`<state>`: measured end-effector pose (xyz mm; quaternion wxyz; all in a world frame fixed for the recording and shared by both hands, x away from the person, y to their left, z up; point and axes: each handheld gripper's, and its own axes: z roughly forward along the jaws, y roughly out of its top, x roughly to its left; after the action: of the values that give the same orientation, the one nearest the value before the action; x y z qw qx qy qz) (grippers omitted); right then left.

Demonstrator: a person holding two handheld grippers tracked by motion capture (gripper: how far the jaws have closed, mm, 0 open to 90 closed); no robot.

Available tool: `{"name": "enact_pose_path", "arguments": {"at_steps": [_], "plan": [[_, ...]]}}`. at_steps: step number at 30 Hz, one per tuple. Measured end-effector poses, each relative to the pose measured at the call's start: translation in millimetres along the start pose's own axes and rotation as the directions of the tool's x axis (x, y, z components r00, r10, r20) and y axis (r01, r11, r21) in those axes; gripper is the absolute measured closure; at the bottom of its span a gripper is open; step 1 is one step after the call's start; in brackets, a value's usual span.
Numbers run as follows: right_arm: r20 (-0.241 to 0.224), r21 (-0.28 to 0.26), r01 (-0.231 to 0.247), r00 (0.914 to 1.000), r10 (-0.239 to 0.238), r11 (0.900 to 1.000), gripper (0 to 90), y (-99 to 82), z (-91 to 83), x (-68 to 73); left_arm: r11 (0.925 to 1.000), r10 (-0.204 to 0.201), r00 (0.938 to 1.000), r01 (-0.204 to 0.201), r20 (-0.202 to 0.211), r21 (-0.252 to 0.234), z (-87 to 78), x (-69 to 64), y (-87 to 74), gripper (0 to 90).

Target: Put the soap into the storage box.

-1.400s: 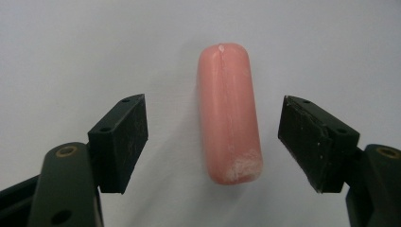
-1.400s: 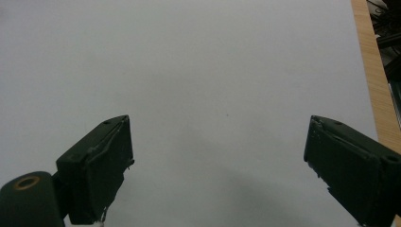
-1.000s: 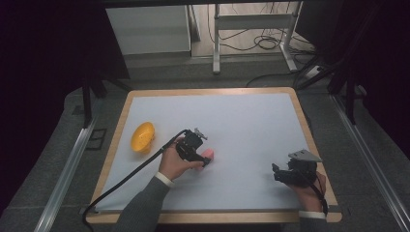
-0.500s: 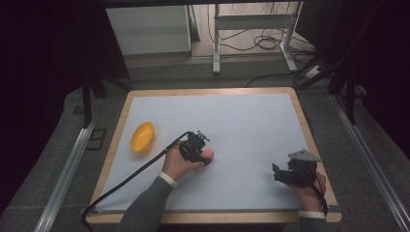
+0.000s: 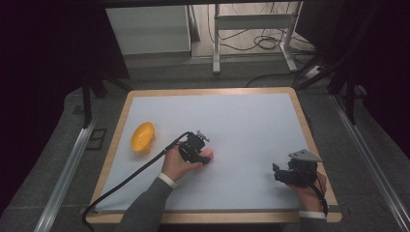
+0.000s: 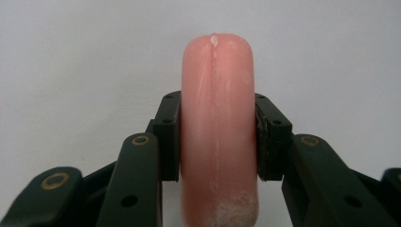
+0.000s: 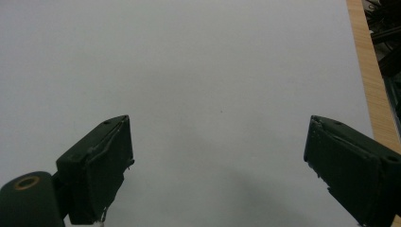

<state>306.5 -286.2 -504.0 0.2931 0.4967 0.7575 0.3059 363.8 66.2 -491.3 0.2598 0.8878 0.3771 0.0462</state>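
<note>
Currently your left gripper (image 6: 218, 142) clamps the pink sausage (image 6: 218, 127) between its jaws; the grasp is done. Your right gripper (image 7: 217, 161) is wide open, empty; placement near the yellow bowl (image 5: 142, 137) possibly remains.

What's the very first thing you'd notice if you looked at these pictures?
Probably the pink sausage-shaped thing, squeezed tight between the two black jaws of the left claw near the middle of the table. Next, the bright orange bowl-like thing lying by the table's left edge. The right claw is wide open over bare white tabletop near the right edge.
</note>
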Motion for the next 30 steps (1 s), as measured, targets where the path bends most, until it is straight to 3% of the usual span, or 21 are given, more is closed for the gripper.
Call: {"name": "enact_pose_path", "arguments": {"at_steps": [14, 30], "plan": [[0.002, -0.007, -0.004, 1.0, 0.004, 1.0, 8.6, 0.1, -1.4, -1.0, 0.9986, 0.008, 0.9999, -0.009, -0.014, -0.051, -23.5, 2.5, -1.3, 60.1], [0.002, -0.004, -0.002, 1.0, 0.002, 1.0, 8.7, 0.0, -0.8, -0.6, 0.9956, -0.03, 0.9989, 0.027, -0.036, -0.09, -44.4, 17.9, -13.2, 60.2]]}}
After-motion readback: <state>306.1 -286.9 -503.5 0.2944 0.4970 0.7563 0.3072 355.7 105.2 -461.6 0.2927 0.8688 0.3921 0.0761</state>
